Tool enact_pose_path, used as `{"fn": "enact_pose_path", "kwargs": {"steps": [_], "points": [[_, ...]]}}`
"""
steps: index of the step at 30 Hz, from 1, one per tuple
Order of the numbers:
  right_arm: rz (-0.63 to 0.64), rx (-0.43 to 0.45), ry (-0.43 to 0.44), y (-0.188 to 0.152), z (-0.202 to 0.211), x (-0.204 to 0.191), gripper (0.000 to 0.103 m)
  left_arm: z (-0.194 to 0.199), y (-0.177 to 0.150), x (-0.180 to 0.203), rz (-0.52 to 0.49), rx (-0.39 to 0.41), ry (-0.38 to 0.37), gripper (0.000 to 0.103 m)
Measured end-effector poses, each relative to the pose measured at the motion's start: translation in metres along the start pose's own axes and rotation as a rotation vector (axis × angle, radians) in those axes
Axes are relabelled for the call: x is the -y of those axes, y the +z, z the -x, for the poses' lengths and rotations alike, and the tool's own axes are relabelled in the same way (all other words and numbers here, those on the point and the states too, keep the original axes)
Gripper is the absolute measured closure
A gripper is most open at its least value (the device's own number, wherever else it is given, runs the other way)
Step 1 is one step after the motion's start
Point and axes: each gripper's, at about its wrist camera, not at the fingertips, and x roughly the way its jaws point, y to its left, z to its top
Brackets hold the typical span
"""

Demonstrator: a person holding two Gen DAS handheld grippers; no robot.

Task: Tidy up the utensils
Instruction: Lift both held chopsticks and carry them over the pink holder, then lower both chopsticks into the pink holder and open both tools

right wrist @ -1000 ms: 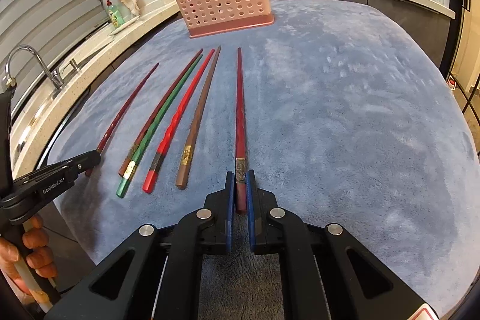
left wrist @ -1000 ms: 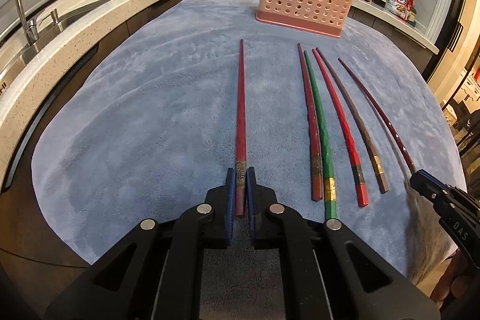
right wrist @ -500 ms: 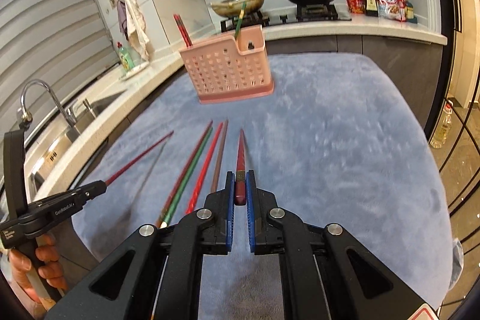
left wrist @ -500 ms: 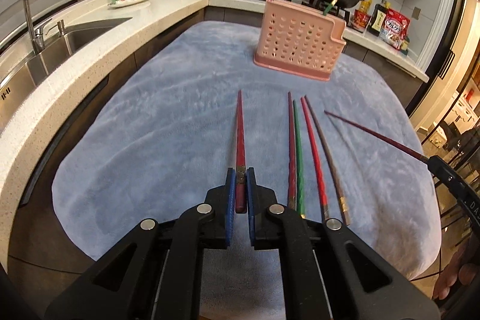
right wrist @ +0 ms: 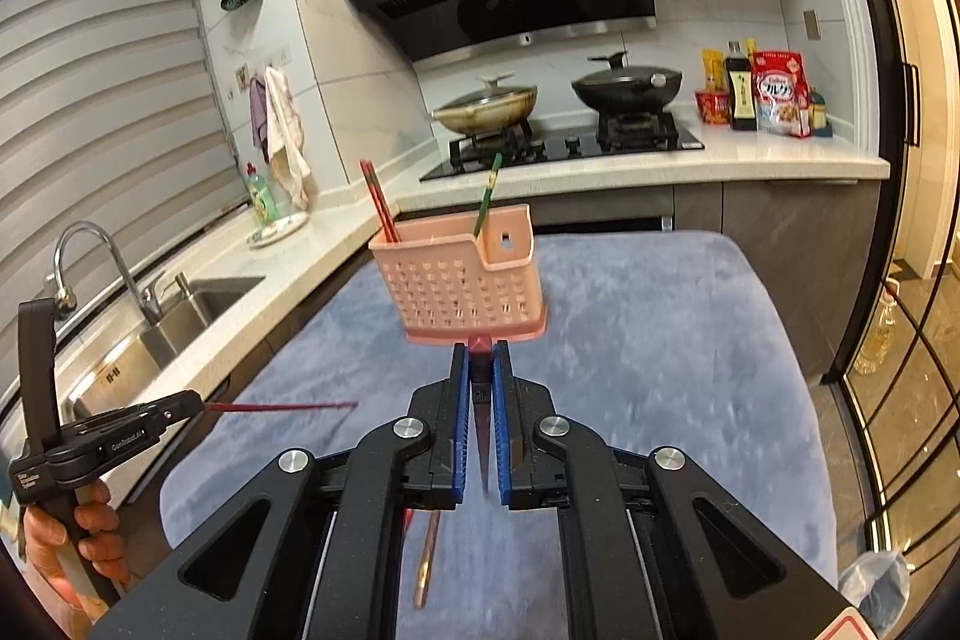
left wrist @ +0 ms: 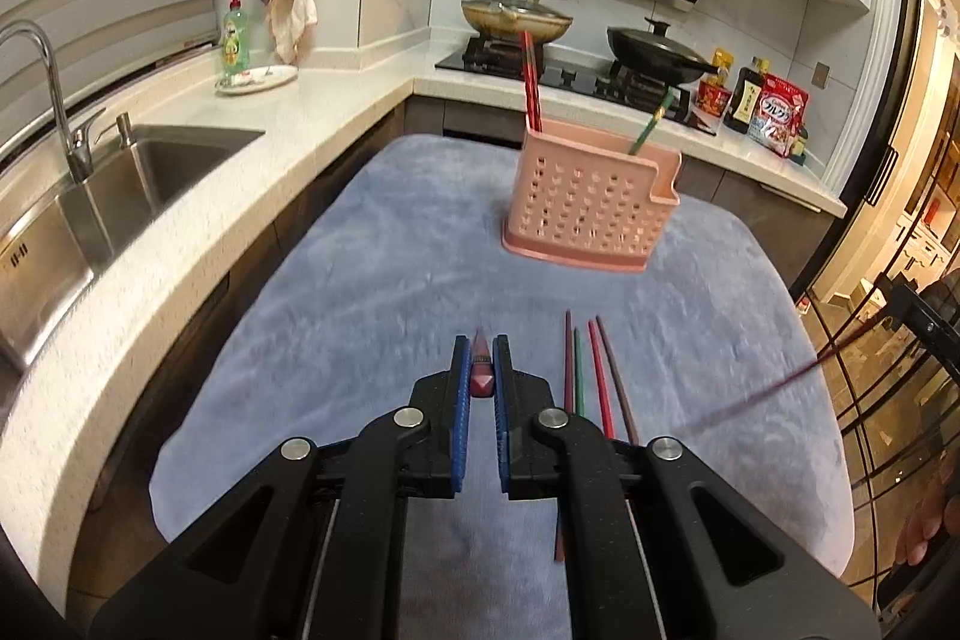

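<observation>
My left gripper (left wrist: 480, 347) is shut on a red chopstick (left wrist: 482, 375), which I see end-on between the blue pads, held above the blue cloth (left wrist: 372, 316). My right gripper (right wrist: 480, 349) is shut on a dark red chopstick (right wrist: 480, 370), also lifted. Each shows in the other view: the left gripper (right wrist: 195, 403) with its red chopstick (right wrist: 282, 407), the right gripper (left wrist: 900, 307) with its dark chopstick (left wrist: 750, 400). Several chopsticks (left wrist: 591, 376) lie side by side on the cloth. The pink perforated basket (left wrist: 591, 208) stands farther back, with red chopsticks (left wrist: 531, 82) and a green one (left wrist: 651, 124) in it.
A sink (left wrist: 120, 184) with a tap (left wrist: 54, 88) runs along the left counter. Two pans (right wrist: 627, 85) sit on the stove behind the basket. Bottles and packets (right wrist: 774, 91) stand at the back right. A glass door (right wrist: 912, 340) is at the right.
Both grippers have risen off the cloth, each carrying its chopstick. The chopsticks left on the cloth now lie lower in view, and the basket looks closer and more level.
</observation>
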Motion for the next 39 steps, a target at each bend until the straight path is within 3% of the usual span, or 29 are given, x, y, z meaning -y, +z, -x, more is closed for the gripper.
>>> {"fn": "enact_pose_path", "kwargs": {"steps": [14,28,34,39], "points": [[-0.030,0.115,0.081,0.091,-0.030,0.001,0.096,-0.004,0.114,0.020,-0.041,0.146,-0.030,0.096],[-0.068,0.240,0.132,0.196,-0.112,-0.007,0.096,-0.013,0.236,0.060,-0.034,0.422,-0.053,0.096],[-0.063,0.237,0.118,0.214,-0.151,-0.013,0.096,-0.044,0.263,0.075,-0.045,0.436,-0.043,0.096],[-0.056,0.191,0.107,0.201,-0.182,-0.012,0.096,-0.076,0.260,0.079,-0.047,0.404,-0.042,0.096]]}}
